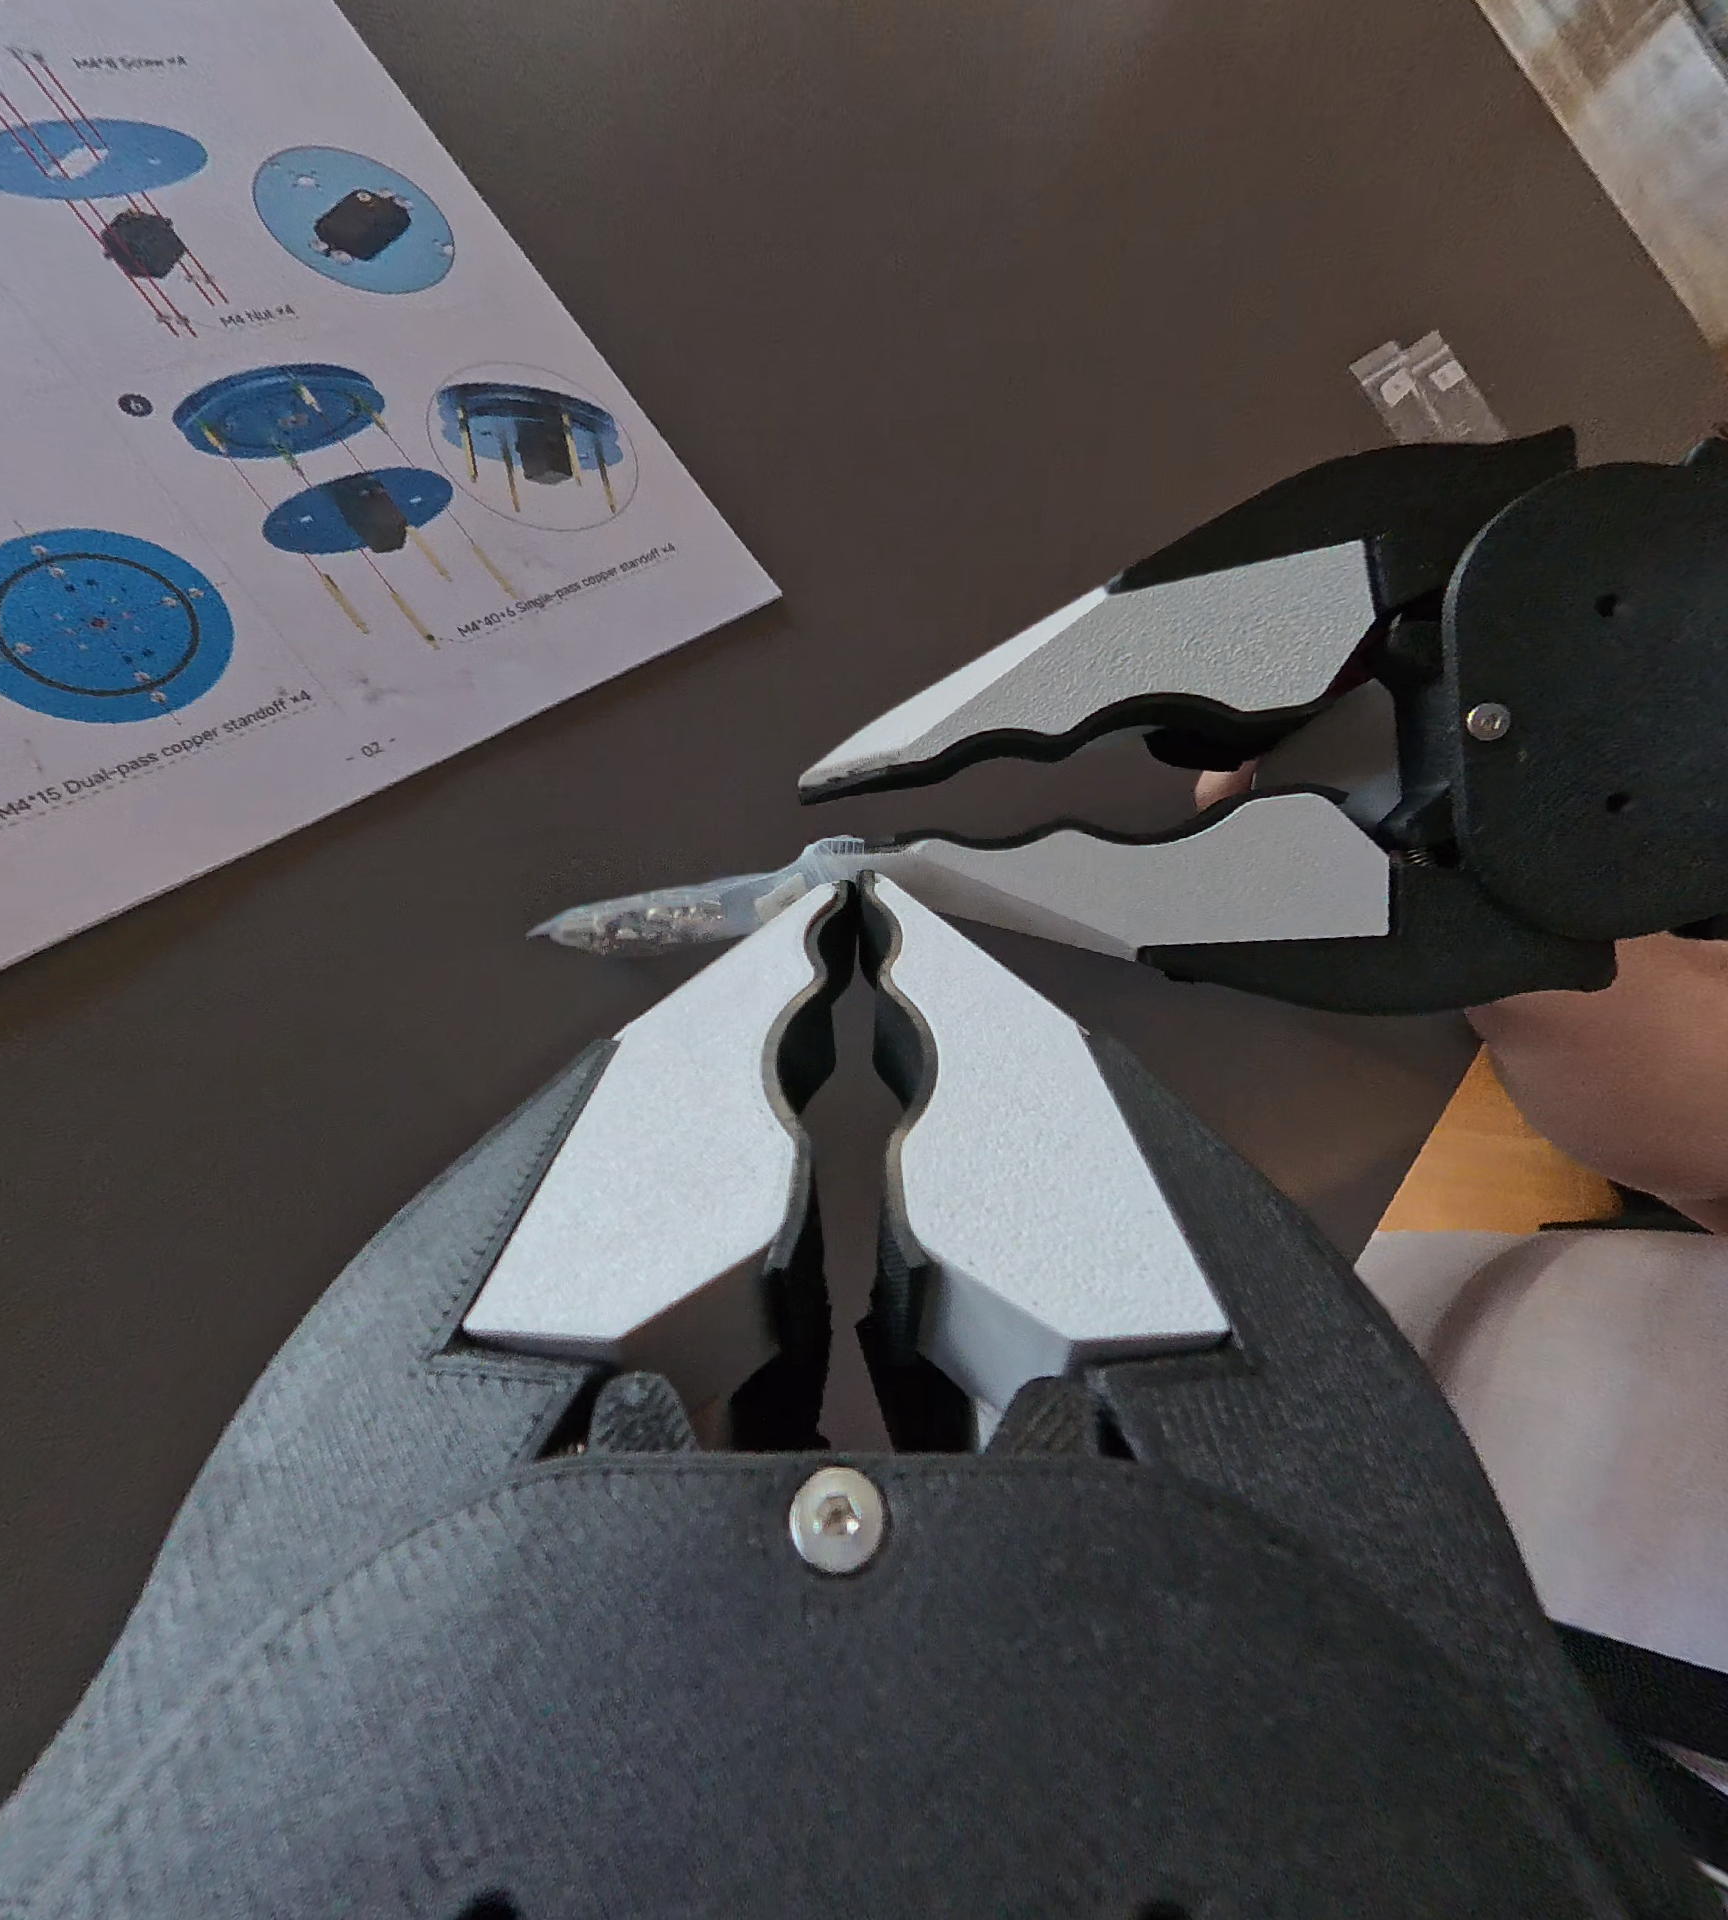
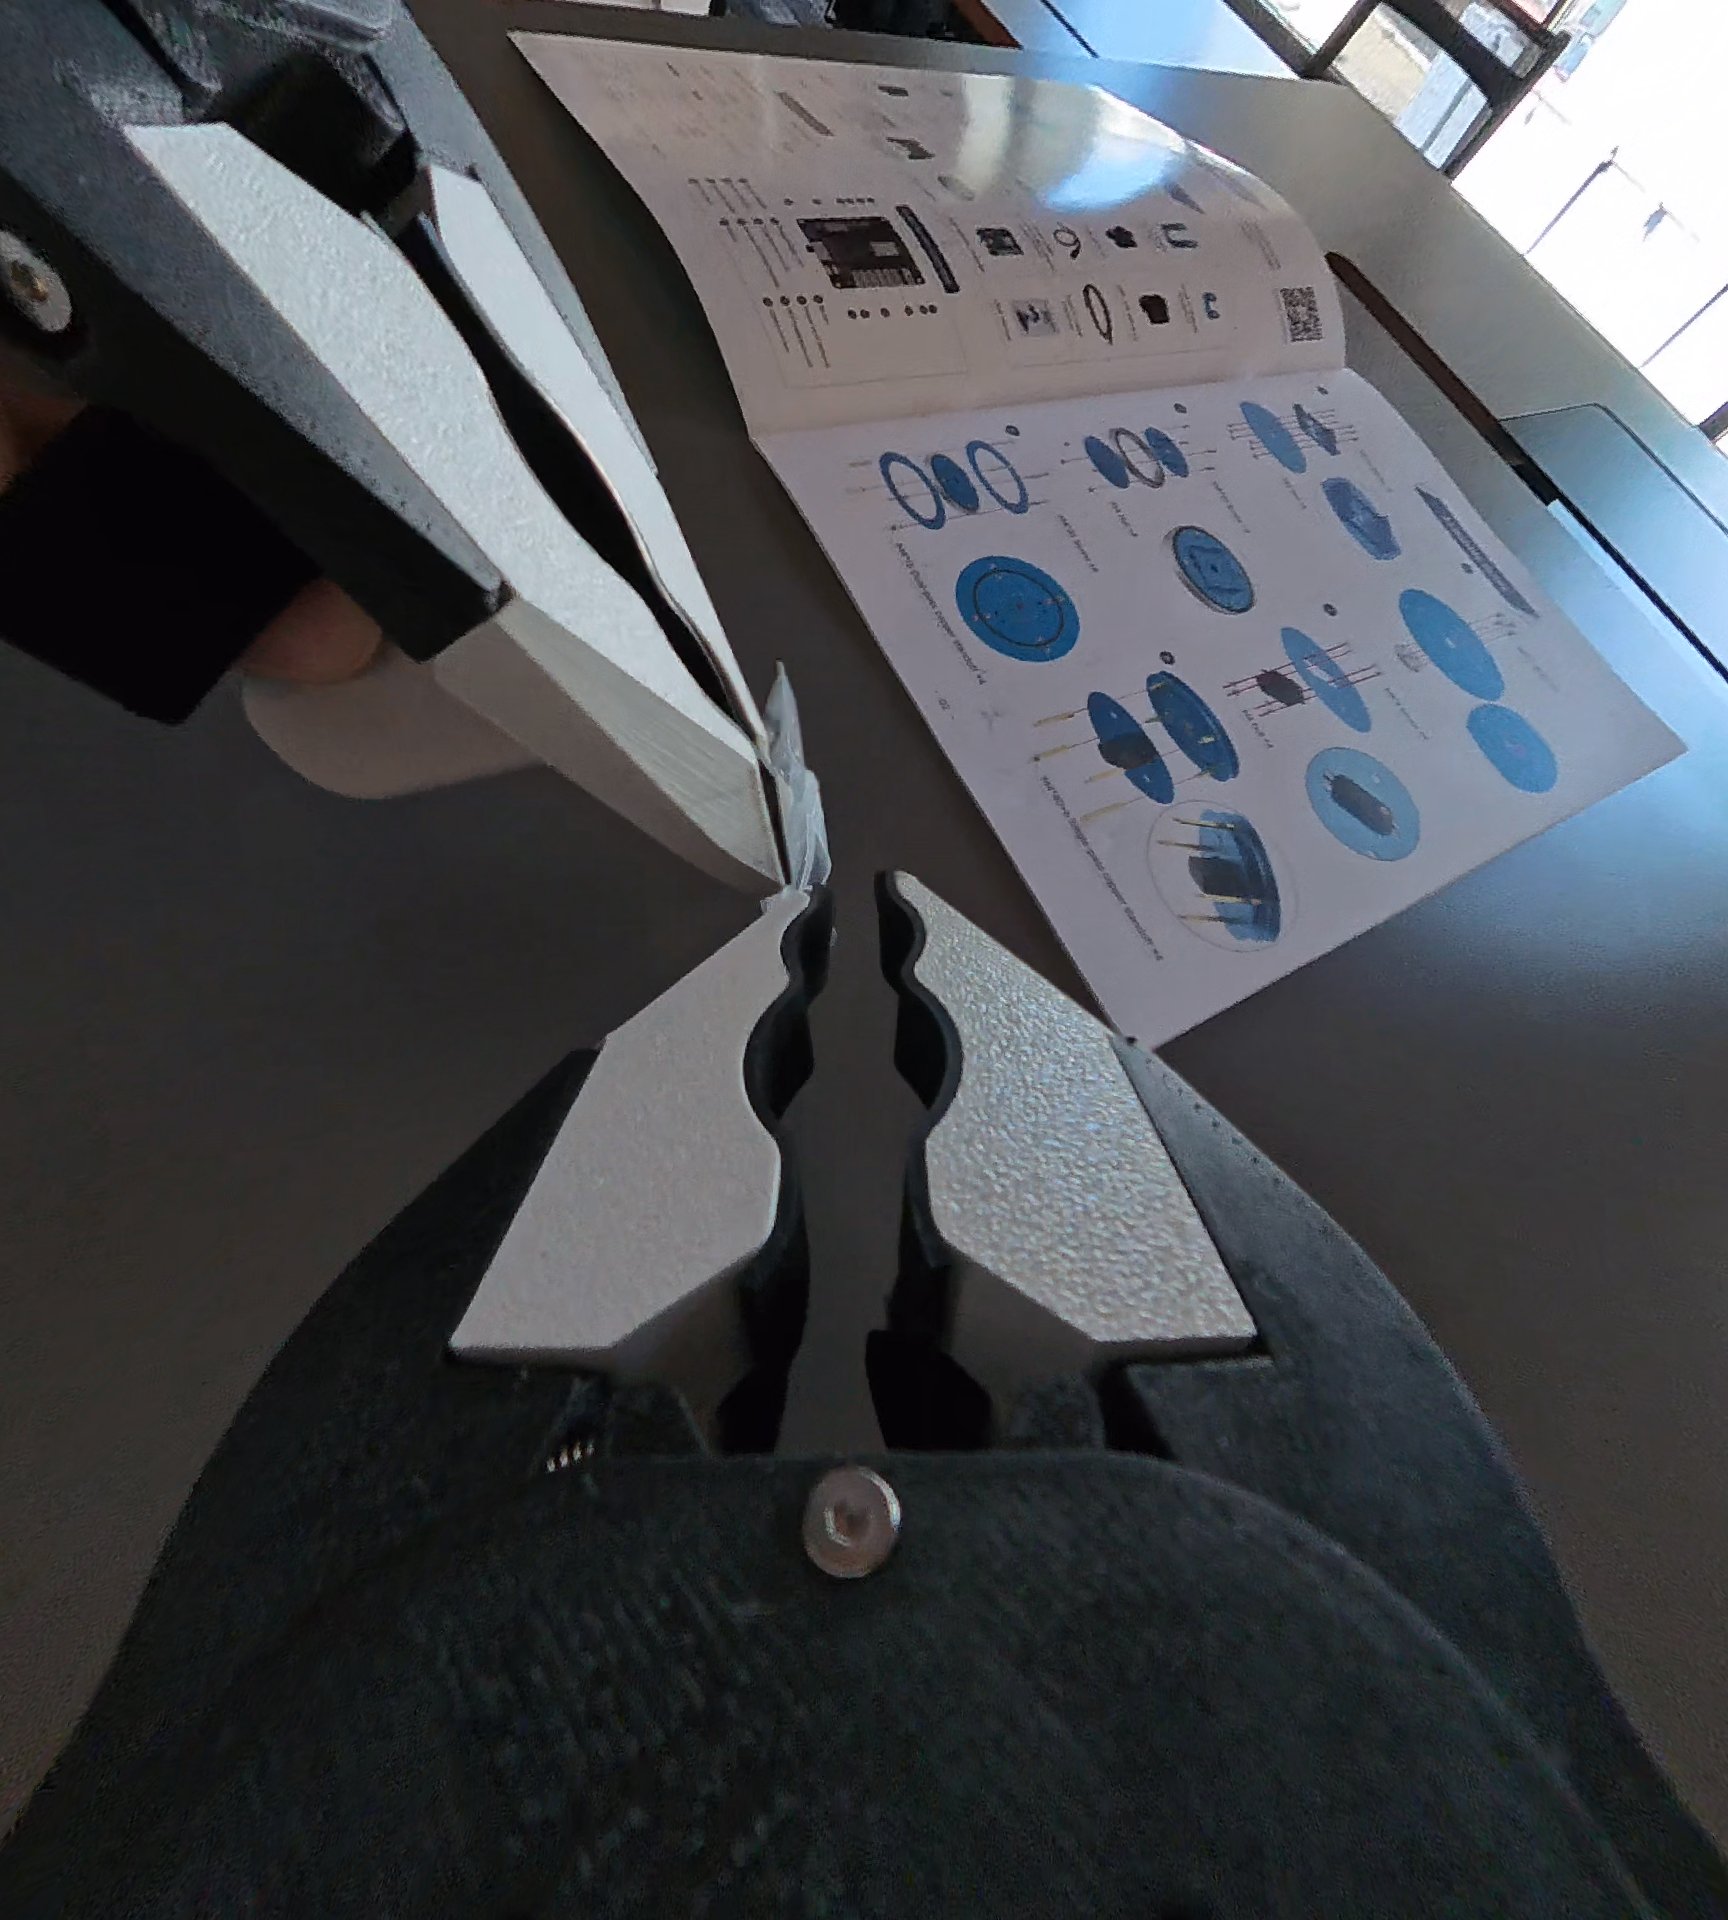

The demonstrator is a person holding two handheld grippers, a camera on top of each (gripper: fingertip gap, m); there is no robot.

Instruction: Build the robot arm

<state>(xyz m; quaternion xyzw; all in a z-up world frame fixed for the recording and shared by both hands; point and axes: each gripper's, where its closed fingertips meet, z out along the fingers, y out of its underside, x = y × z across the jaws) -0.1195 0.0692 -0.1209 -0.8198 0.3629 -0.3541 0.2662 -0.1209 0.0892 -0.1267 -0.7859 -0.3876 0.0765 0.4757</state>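
My left gripper [image 1: 858, 889] is shut on the edge of a small clear plastic bag [image 1: 652, 920] that holds small metal screws. The bag hangs off to the left of the fingertips, just above the dark table [image 1: 943, 312]. My right gripper [image 1: 855, 816] comes in from the right with its jaws slightly apart, and its lower finger [image 1: 1151, 883] is right beside the bag's top edge. In the right wrist view my right gripper [image 2: 852, 899] is narrowly open. The left gripper [image 2: 782, 868] pinches the clear bag [image 2: 795, 758] just ahead of it.
An open instruction booklet [image 1: 216, 416] with blue part drawings lies on the table, and it also shows in the right wrist view [image 2: 1203, 623]. Two small clear bags [image 1: 1426, 390] lie at the far right. A person's arm [image 1: 1649, 1091] is behind the right gripper. The grippers are tip to tip, or close to it.
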